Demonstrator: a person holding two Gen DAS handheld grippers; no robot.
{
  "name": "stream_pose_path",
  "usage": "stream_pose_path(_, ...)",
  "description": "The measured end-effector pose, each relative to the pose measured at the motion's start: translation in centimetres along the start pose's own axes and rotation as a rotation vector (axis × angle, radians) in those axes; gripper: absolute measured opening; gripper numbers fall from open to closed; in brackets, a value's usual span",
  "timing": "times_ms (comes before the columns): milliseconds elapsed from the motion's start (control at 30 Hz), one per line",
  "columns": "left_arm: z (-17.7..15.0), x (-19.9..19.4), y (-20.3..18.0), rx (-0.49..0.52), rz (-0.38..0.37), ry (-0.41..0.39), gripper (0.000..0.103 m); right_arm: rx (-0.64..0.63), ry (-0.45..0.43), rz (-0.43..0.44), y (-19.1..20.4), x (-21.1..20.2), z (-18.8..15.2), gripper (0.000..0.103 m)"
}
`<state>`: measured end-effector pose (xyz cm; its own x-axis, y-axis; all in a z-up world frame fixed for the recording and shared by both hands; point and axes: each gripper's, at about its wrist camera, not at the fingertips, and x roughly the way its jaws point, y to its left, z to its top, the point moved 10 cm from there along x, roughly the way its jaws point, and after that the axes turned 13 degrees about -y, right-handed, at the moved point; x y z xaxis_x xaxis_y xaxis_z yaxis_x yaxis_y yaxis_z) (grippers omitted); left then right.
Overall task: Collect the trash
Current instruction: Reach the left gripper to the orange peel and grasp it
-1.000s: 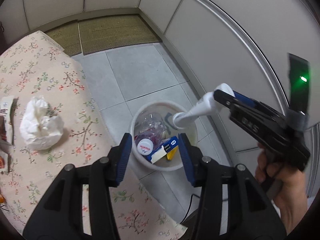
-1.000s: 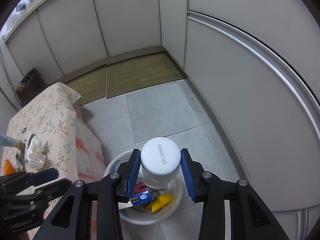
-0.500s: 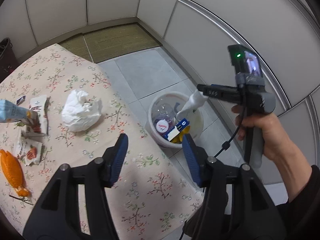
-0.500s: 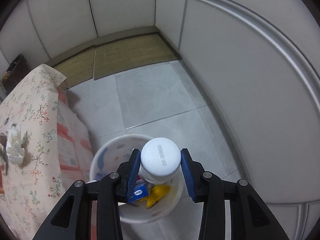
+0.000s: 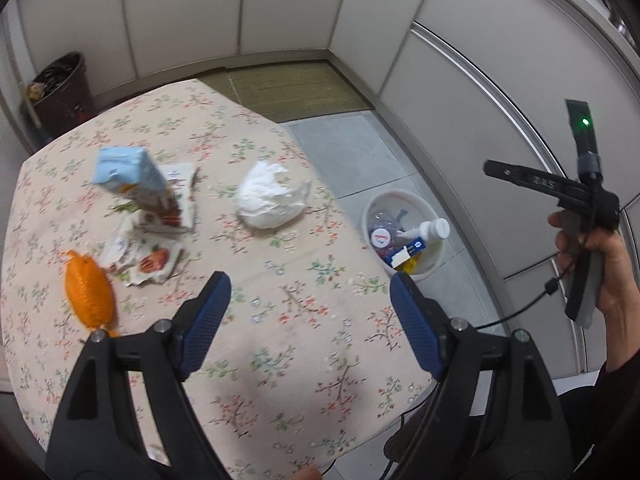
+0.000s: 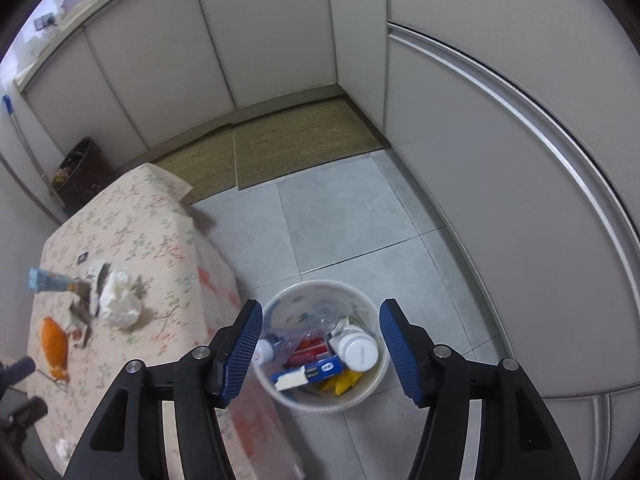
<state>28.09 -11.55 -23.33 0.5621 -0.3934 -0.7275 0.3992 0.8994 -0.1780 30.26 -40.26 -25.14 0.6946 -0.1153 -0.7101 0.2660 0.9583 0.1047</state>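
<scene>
White bottle (image 6: 357,350) lying in bucket (image 6: 376,380) at lower centre, right gripper (image 6: 320,350) just opened and empty above; left gripper (image 5: 310,322) likewise spread, empty, over floral tablecloth (image 5: 280,340).

No print on any item reads clearly.

The right hand-held gripper (image 6: 320,344) has just opened, dropping the white bottle (image 6: 358,350) into the bin (image 6: 376,384).

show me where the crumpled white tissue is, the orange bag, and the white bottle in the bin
crumpled white tissue (image 5: 272,202), left wrist view, middle of the wad.
orange bag (image 5: 89,294), left wrist view, centre of its body.
white bottle (image 6: 358,350), right wrist view, on its round cap, lying in the bin (image 6: 280,300).
</scene>
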Motion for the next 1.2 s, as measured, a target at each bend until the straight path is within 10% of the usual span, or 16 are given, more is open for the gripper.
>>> stream_pose_path(600,-3.4,-7.0,14.4,-0.204,0.178,-0.039,0.084,-0.148,-0.008,0.133,12.2,-4.1,-2.6,0.074)
stream_pose_path(1200,-6.7,-4.9,23.0,-0.413,0.211,0.06,0.082,-0.281,0.008,0.274,25.9,-2.1,-3.6,0.074)
